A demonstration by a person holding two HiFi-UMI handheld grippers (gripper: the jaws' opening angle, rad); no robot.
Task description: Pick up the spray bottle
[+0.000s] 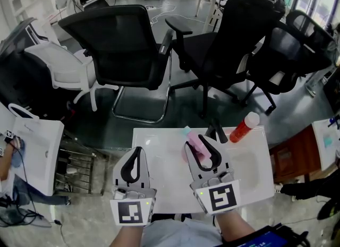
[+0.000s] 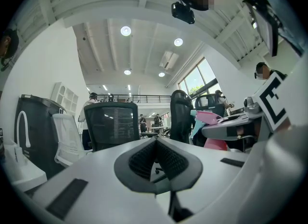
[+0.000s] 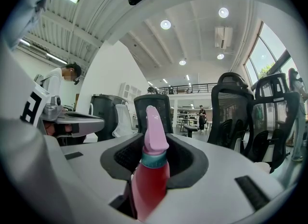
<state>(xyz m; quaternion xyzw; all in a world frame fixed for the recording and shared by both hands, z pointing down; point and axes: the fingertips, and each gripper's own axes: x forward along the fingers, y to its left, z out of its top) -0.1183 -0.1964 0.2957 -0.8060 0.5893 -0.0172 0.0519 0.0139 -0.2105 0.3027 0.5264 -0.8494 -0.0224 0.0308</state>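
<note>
"Right gripper view first: what did the right gripper point(image 3: 155, 143) have between its jaws?"

"The spray bottle point(image 3: 149, 177). It stood upright there, with the red body low, a teal collar above it and the pink trigger head on top. The dark pads pressed on it from both sides, so the jaws were closed onto it."

"And the left gripper point(image 1: 136, 154)?"

"It held nothing. Its own view showed the two ribbed pads meeting along a line with nothing between them. It was level, just beside the right one but not touching it, and both were over the near part of the white table point(image 1: 159, 144)."

"Was the bottle off the table?"

"I could not tell. In the head view only its pink top showed between the right jaws, above the tabletop. The gripper hid its base."

"What else lay on the table?"

"A red bottle with a white cap point(image 1: 244, 127) lay tilted near the far right corner, apart from the spray bottle. A small black object point(image 1: 217, 131), too dark to make out, sat between the two at the far edge."

"And beyond that?"

"Black office chairs point(image 1: 125, 44) stood past the table on a grey floor, and a white chair point(image 1: 61, 65) stood further left."
</note>
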